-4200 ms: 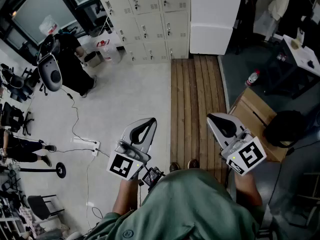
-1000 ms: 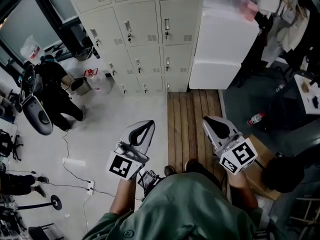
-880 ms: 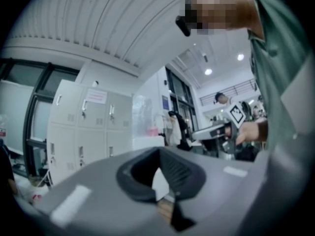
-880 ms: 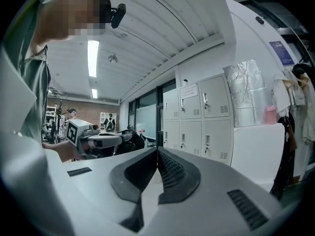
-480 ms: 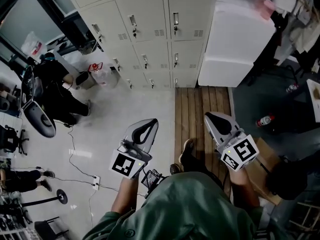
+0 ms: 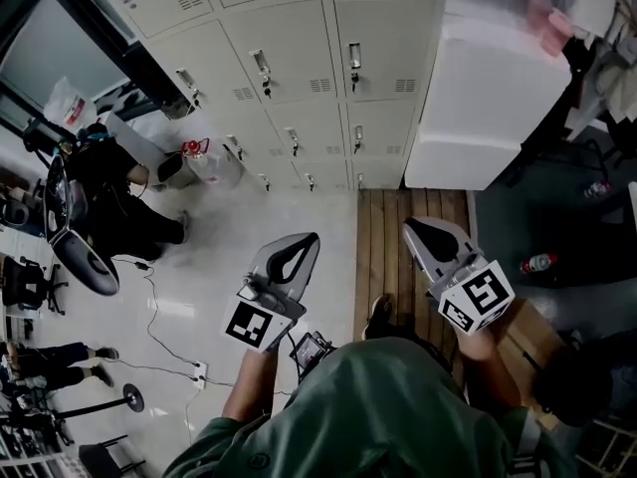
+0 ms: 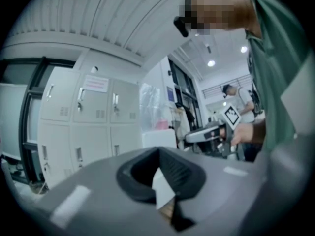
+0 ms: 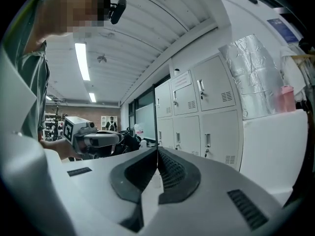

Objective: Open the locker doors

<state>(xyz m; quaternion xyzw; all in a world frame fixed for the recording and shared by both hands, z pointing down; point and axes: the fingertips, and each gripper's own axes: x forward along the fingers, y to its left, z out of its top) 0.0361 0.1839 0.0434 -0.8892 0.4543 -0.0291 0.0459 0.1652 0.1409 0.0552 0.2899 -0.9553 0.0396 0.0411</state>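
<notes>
The cream metal lockers [image 6: 299,58] fill the top of the head view, all doors closed, each with a small handle and lock. My left gripper [image 6: 303,239] and right gripper [image 6: 414,229] are held out side by side above the floor, well short of the lockers. Both are shut with nothing between the jaws. In the left gripper view the shut left gripper [image 7: 158,152] points at the lockers [image 7: 93,114], with the right gripper [image 7: 209,132] off to the side. In the right gripper view the shut right gripper [image 8: 157,152] faces the lockers [image 8: 206,109].
A tall white box [image 6: 488,98] stands against the lockers on the right. Below it lies a wooden slat platform [image 6: 408,212], with a bottle [image 6: 540,263] to its right. At left a person in black [image 6: 109,197] sits by a plastic jug [image 6: 204,162]. A cable and power strip [image 6: 199,371] lie on the floor.
The lockers have come nearer and fill more of the head view as the person walks forward. Both grippers stay shut and keep their places.
</notes>
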